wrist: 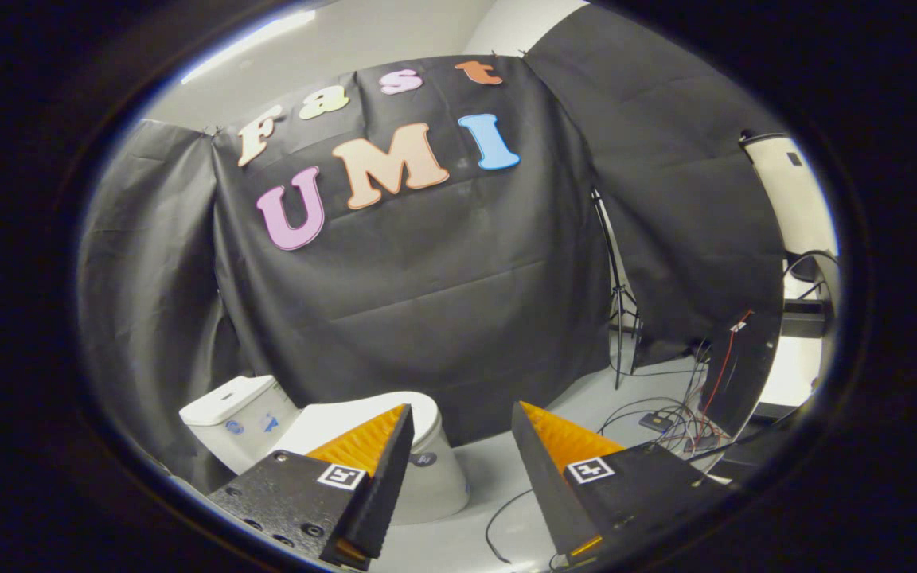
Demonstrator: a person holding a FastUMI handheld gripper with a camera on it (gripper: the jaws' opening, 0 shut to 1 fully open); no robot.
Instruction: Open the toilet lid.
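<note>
Clearly approach step: tongs [458, 422] spread apart, grasping nothing. Toilet [435, 477] sits on the floor ahead, partly behind the left finger, lid [323, 426] down. Next move calls for descending to the lid's front rim and hooking under it.

No legible text, only square fiducial markers [341, 476]

The left finger [383, 446] of the tongs [462, 414] covers much of the lid [427, 414], so its front edge and its seam with the bowl [435, 485] cannot be made out. The tank [239, 414] is cut off low down. Marks on the tank are too small to tell. Cables [665, 422] blur into a tangle.
</note>
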